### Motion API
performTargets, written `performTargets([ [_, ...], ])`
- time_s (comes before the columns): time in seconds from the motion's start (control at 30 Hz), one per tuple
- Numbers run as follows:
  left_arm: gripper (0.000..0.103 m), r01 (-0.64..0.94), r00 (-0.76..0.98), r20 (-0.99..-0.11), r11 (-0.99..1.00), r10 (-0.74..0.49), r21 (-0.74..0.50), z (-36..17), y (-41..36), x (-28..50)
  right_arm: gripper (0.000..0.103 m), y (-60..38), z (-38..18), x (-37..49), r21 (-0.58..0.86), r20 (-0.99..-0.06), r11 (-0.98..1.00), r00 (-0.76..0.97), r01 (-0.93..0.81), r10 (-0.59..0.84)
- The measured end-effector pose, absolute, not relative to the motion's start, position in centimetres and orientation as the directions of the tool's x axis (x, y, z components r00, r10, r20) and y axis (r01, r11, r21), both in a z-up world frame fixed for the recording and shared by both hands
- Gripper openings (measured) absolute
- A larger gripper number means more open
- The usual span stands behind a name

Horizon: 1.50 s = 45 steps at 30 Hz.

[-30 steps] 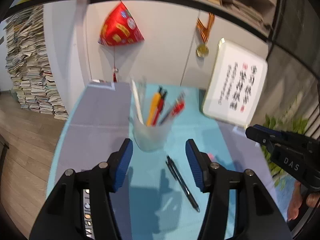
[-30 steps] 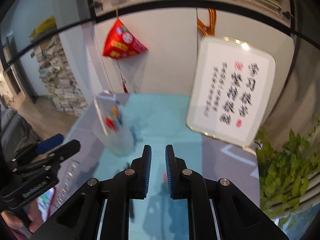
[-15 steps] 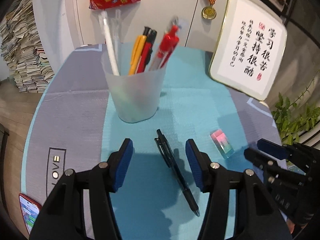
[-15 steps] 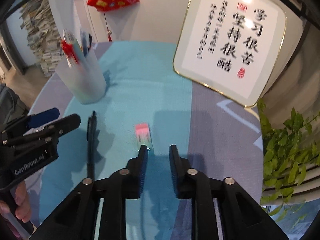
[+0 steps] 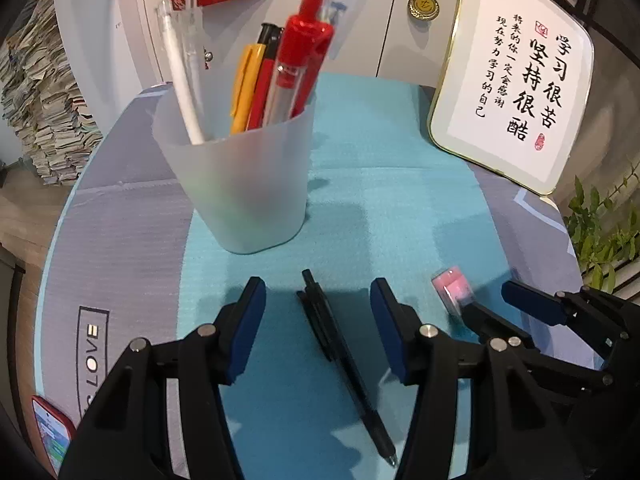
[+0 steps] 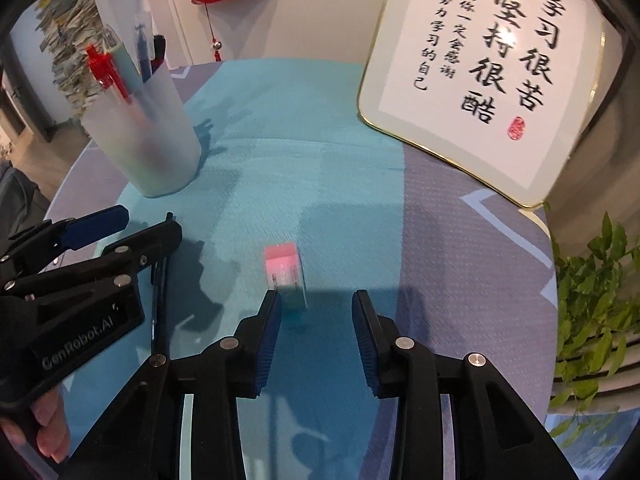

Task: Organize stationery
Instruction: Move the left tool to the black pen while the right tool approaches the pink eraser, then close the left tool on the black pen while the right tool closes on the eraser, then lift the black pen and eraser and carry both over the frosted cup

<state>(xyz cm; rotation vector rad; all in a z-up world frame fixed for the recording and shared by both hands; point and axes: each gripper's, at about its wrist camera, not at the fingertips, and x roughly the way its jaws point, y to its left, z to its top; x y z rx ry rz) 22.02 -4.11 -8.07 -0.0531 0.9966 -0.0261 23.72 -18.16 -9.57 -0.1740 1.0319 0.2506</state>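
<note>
Left wrist view first: the left claw hangs low over the teal mat on the table, fingers spread wide and gripping nothing. The black pen lies flat right between them, its long axis running roughly along the claw's line of sight but slanted, the clip end up near the fingertips and a little left, the tip trailing back toward the right finger. Neither pad touches it. Just beyond stands the frosted pen cup, upright and already stocked with pens, a little left of centre. Off to the right sits the pink eraser, with the right claw closing in on it from that side.

Over to the right wrist view: the right claw is released, open to a moderate gap, holding nothing. The pink eraser lies on the mat just ahead of the fingertips, long axis pointing away from the camera, but sitting left of centre; its near corner looks right beside the left finger, contact hard to call. A small shift left looks needed before the squeeze. The left claw is seen at the left edge over the black pen, with the pen cup behind. So each arm has its own target: left nearer the pen, right nearer the eraser.
</note>
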Motion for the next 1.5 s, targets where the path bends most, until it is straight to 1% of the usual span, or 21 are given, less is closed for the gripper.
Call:
performTargets([
  [0.1, 0.052, -0.006, 0.533, -0.845, 0.998, -0.046, -0.058, -8.5, -4.1, 22.5, 0.041, -17.8, -9.5, 24.2, -0.033, -0.857, 0.957, 0.500, -0.290, 0.122],
  [0.23, 0.052, -0.005, 0.525, -0.850, 0.998, -0.047, -0.058, -9.0, -4.2, 22.8, 0.041, -17.7, -9.7, 24.4, -0.020, -0.859, 0.952, 0.493, -0.306, 0.141],
  [0.27, 0.050, -0.005, 0.522, -0.851, 0.998, -0.046, -0.057, -9.1, -4.2, 22.9, 0.041, -17.6, -9.9, 24.4, -0.024, -0.862, 0.951, 0.488, -0.309, 0.137],
  [0.37, 0.033, 0.004, 0.509, -0.859, 0.998, -0.050, -0.056, -9.6, -4.4, 23.2, 0.041, -17.5, -10.4, 24.3, -0.044, -0.859, 0.945, 0.495, -0.325, 0.131],
  [0.4, 0.029, 0.006, 0.520, -0.853, 0.999, -0.042, -0.045, -9.5, -4.4, 23.2, 0.040, -17.5, -10.4, 24.2, -0.051, -0.856, 0.943, 0.502, -0.328, 0.128],
  [0.43, 0.024, 0.017, 0.522, -0.852, 0.999, -0.042, -0.040, -9.5, -4.6, 23.2, 0.024, -17.4, -10.4, 24.0, -0.051, -0.855, 0.941, 0.501, -0.335, 0.132],
  [0.47, 0.020, 0.020, 0.523, -0.851, 0.999, -0.040, -0.034, -9.5, -4.6, 23.2, 0.020, -17.4, -10.4, 24.0, -0.047, -0.855, 0.939, 0.500, -0.341, 0.139],
  [0.5, 0.018, 0.022, 0.523, -0.851, 0.999, -0.043, -0.037, -9.4, -4.6, 23.2, 0.021, -17.4, -10.4, 23.9, -0.053, -0.855, 0.939, 0.501, -0.340, 0.133],
  [0.6, 0.017, 0.032, 0.527, -0.847, 0.997, -0.073, -0.066, -9.2, -4.4, 23.0, 0.020, -17.7, -10.0, 23.4, -0.047, -0.847, 0.941, 0.513, -0.336, 0.141],
  [0.73, 0.017, 0.063, 0.561, -0.823, 0.996, -0.090, -0.066, -8.3, -4.5, 21.8, 0.020, -18.5, -8.7, 22.3, -0.026, -0.829, 0.944, 0.535, -0.330, 0.164],
  [0.93, 0.015, 0.112, 0.630, -0.766, 0.991, -0.127, -0.072, -5.3, -4.5, 19.0, 0.020, -19.1, -7.1, 20.8, -0.008, -0.806, 0.948, 0.563, -0.318, 0.182],
  [1.17, 0.014, 0.157, 0.716, -0.683, 0.987, -0.142, -0.040, -1.8, -4.4, 14.9, 0.021, -19.6, -5.6, 19.2, 0.008, -0.786, 0.951, 0.586, -0.310, 0.197],
  [1.5, 0.013, 0.176, 0.772, -0.618, 0.984, -0.148, -0.015, 0.3, -4.9, 13.3, 0.021, -19.5, -3.4, 16.9, 0.018, -0.753, 0.947, 0.618, -0.322, 0.225],
])
